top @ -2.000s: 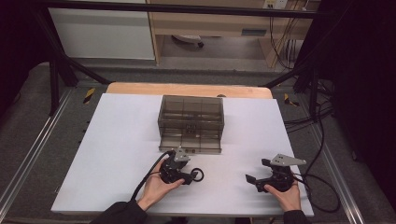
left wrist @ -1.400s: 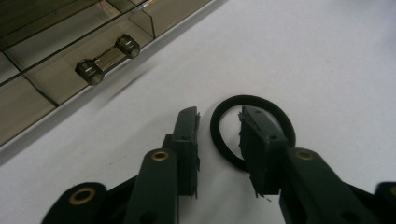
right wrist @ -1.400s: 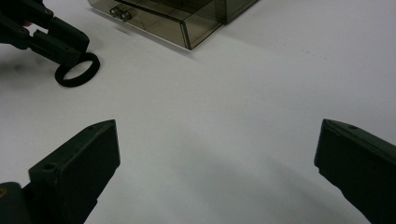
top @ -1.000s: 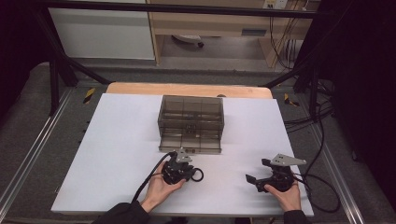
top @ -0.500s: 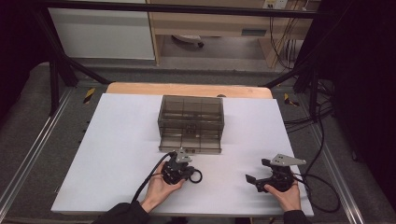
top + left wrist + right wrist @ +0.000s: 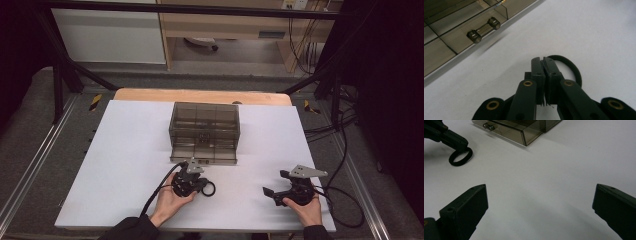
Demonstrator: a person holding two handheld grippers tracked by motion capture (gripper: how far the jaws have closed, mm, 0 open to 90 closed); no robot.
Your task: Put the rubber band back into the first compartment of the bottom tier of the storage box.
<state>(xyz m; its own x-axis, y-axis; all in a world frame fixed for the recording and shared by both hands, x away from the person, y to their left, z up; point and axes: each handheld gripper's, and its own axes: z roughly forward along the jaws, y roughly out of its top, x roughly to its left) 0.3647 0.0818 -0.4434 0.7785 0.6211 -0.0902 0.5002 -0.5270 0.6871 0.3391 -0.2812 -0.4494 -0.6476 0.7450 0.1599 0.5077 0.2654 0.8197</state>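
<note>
One black rubber ring (image 6: 571,68) is pinched in the left gripper (image 6: 192,181), which has crept back twd 6 o'clock from the drawer box (image 6: 204,131), w/ drawer (image 6: 506,128) open; prob. dropping it in. Right gripper (image 6: 292,190) idles, jaws spread.

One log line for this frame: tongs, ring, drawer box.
left tongs: shut on black ring | right tongs: open, empty | drawer box: bottom drawer pulled out
</note>
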